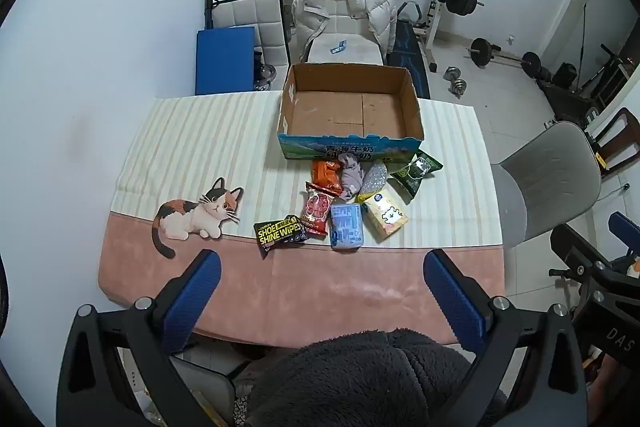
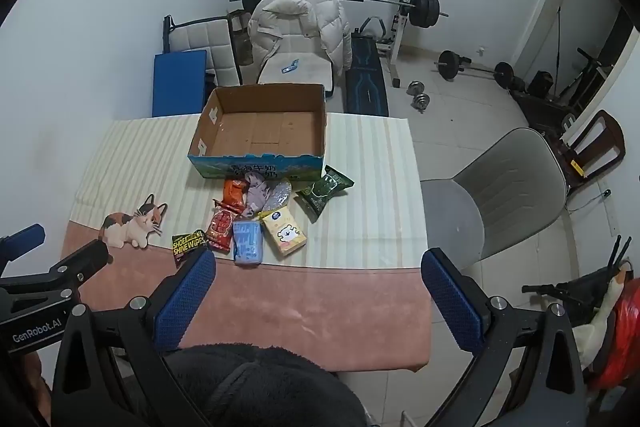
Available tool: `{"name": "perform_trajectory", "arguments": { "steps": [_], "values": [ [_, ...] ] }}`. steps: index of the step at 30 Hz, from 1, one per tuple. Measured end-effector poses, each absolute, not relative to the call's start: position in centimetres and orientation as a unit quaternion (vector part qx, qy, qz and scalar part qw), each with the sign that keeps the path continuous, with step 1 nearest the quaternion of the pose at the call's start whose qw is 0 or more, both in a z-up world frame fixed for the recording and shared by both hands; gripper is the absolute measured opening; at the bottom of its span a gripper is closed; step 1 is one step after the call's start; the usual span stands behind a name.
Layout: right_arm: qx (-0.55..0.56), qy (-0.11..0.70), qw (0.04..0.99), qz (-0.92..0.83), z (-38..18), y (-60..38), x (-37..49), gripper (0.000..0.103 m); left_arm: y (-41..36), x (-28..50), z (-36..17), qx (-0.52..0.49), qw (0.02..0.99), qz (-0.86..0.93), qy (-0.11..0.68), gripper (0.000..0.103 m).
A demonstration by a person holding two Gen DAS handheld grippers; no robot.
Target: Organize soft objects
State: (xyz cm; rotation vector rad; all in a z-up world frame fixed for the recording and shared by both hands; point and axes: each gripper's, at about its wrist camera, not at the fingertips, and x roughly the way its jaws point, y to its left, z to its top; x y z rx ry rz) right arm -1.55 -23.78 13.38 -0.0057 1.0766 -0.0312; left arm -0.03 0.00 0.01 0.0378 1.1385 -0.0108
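Both grippers are held above the near edge of the table point(image 1: 132, 131), over the pink band of its cloth. The left gripper point(image 1: 322, 273) is seen with its blue-padded jaws spread wide, nothing between them; the right gripper point(image 2: 318, 271) is likewise spread wide and carries nothing. In the right wrist view, the left gripper's black frame is caught at the left border.

An open cardboard box point(image 1: 412, 99) is set at the far edge of the table, near the middle, and no objects are seen inside it. Just in front of its printed near wall the soft objects are bunched together. A black shoe-wipes packet point(image 1: 280, 233) is laid nearest the near edge, at the left of the bunch, on the line where pink meets stripes. A red snack packet point(image 1: 318, 209) is found touching it on the right, with a light blue tissue pack point(image 1: 346, 225) beside that and a yellow tissue pack point(image 1: 386, 213) further right. Behind these, close to the box, an orange packet point(image 1: 326, 175), a crumpled grey cloth point(image 1: 352, 177) and a silvery pouch point(image 1: 374, 177) are pressed against one another. A dark green packet point(image 1: 416, 173) is placed at the right end of the bunch, beside the box's near right corner.

A printed cat point(image 1: 196, 213) is shown on the cloth toward the left edge, well apart from the bunch.
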Motion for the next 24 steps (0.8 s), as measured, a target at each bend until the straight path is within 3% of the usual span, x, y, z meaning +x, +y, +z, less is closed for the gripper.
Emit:
{"name": "perform_trajectory", "arguments": {
  "steps": [24],
  "values": [
    [-0.003,0.51,0.86,-0.025,13.69,-23.74,-1.75,0.103,0.3,-0.29,-0.03,0.006,0.843,-0.009,0.538,0.103]
  ]
}}
